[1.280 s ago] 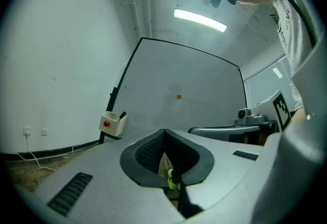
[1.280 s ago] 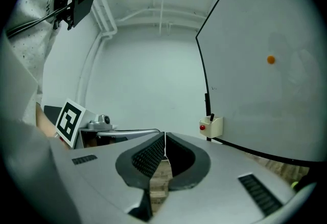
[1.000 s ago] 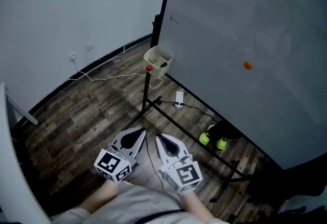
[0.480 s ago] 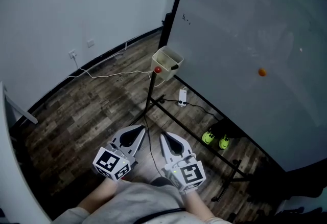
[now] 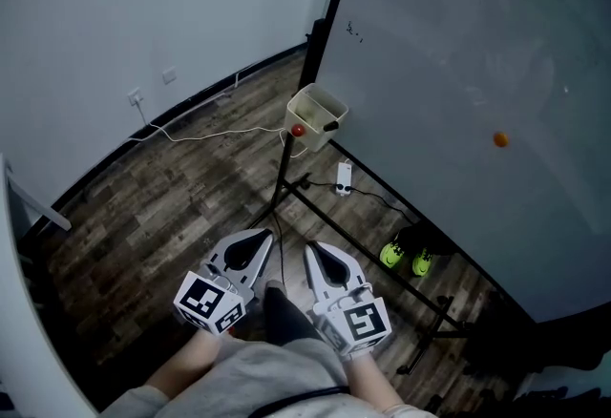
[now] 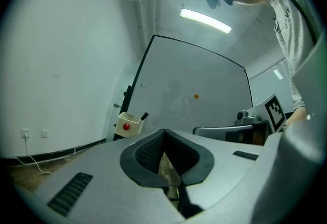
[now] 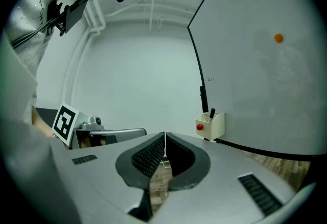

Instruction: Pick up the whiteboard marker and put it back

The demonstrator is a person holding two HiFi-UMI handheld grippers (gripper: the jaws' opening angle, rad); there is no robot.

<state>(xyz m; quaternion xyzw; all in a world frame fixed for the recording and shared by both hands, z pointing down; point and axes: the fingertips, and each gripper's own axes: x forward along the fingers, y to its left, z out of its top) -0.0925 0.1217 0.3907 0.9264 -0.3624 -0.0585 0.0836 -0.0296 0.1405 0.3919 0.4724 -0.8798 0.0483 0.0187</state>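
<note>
1. Seen from above the wooden floor (image 5: pixel 162 206): the left gripper (image 5: pixel 262 238) and the right gripper (image 5: pixel 314 250), held low and close to the body, side by side, both aimed toward the whiteboard (image 5: pixel 458 53).
2. In the left gripper view, jaws clenched with the ribbed pads meeting at the tips; nothing caught between them, only a sliver of floor showing through the gap lower down.
3. In the right gripper view, much the same: jaws pressed together at the tips and holding nothing.
4. The whiteboard marker (image 5: pixel 331 126), black, standing tilted in a cream box (image 5: pixel 315 107), one end poking over the rim; well ahead of both grippers and touched by neither.
5. The box hung at the board's lower left corner, against the black frame post (image 5: pixel 329 1), with a round red knob (image 5: pixel 298 131) on its front face.
6. One small orange dot (image 5: pixel 500 139) stuck to the otherwise nearly bare board, up and to the right of the box.
7. On the floor under the board: a white power strip (image 5: pixel 343 179) by the black stand legs, and a pair of bright green shoes (image 5: pixel 402 258) farther right.
8. Along the floor at left, a white cable (image 5: pixel 205 136) trailing from a wall socket (image 5: pixel 135 99) toward the stand.
</note>
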